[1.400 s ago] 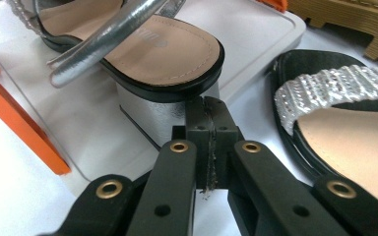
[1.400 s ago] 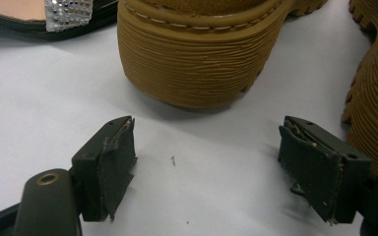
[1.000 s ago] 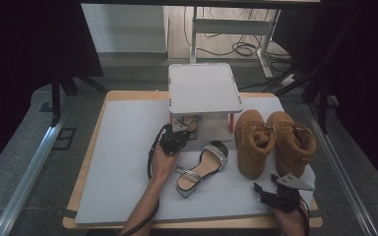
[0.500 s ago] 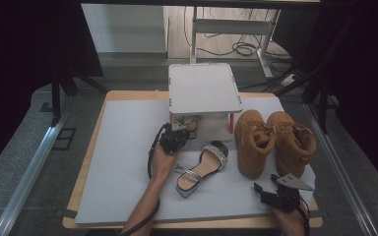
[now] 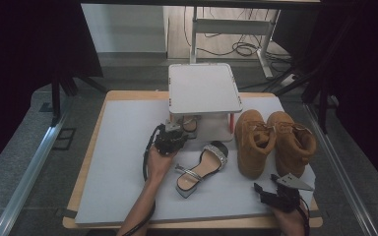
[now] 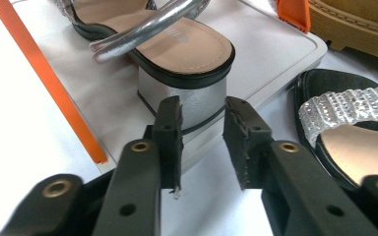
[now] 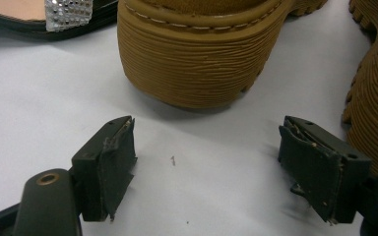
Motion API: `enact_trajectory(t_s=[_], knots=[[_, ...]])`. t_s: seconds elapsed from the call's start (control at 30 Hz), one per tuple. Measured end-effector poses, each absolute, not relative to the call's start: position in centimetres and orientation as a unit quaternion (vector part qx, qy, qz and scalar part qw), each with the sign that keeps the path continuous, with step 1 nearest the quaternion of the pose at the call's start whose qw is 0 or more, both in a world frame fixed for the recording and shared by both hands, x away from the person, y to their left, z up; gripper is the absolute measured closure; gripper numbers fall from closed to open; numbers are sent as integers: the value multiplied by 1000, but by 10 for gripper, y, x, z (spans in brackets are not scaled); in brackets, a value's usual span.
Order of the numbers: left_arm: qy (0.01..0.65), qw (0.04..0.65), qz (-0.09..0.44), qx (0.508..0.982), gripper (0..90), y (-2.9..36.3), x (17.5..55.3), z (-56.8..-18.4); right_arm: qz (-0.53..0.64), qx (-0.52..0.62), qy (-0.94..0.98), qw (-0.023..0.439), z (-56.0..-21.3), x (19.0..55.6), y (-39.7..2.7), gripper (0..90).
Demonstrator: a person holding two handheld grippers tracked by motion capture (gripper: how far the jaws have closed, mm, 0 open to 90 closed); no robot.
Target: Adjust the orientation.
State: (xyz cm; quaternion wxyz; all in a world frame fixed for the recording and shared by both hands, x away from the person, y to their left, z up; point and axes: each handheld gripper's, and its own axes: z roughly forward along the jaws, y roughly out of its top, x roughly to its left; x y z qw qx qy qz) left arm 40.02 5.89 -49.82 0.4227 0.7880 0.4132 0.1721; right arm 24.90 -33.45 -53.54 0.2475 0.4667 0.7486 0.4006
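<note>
A silver block-heel sandal (image 6: 197, 101) stands on the lower shelf (image 6: 275, 44) of a white two-level rack (image 5: 204, 88). My left gripper (image 6: 203, 142) points at its heel. Its jaws have just been opening and now stand apart just short of the heel, with no pad touching it. In the high view the left gripper (image 5: 183, 130) sits at the rack's front left. The matching sandal (image 5: 202, 167) lies on the table mat beside it. My right gripper (image 7: 206, 157) is open and empty on the mat, behind the heel of a tan boot (image 7: 202, 54).
Two tan boots (image 5: 253, 142) (image 5: 291, 142) stand to the right of the rack. Orange posts (image 6: 54, 83) hold up the rack's top level. The white mat (image 5: 123, 147) covers the wooden table. The right gripper (image 5: 265, 182) rests near the front right corner.
</note>
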Motion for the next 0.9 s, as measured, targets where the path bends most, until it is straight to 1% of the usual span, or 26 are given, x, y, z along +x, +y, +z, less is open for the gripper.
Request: enact_trajectory(t_s=[0.07,0.17,0.23,0.43,0.47,0.7,0.9], knots=[[412,422,174,789,651,59,399,-498,401,467,749,248,-535,249,-335,216],[411,422,177,789,596,59,396,-495,401,467,749,248,-535,249,-335,216],[412,421,179,788,582,60,394,-494,401,467,749,248,-535,249,-335,215],[425,425,179,779,435,62,396,-494,400,467,749,248,-535,249,-335,216],[432,424,173,777,409,60,400,-497,400,467,749,248,-535,249,-335,216],[443,409,182,777,342,46,413,-506,401,467,749,247,-535,249,-335,216],[446,410,183,774,311,37,422,-508,401,467,749,247,-535,249,-335,216]])
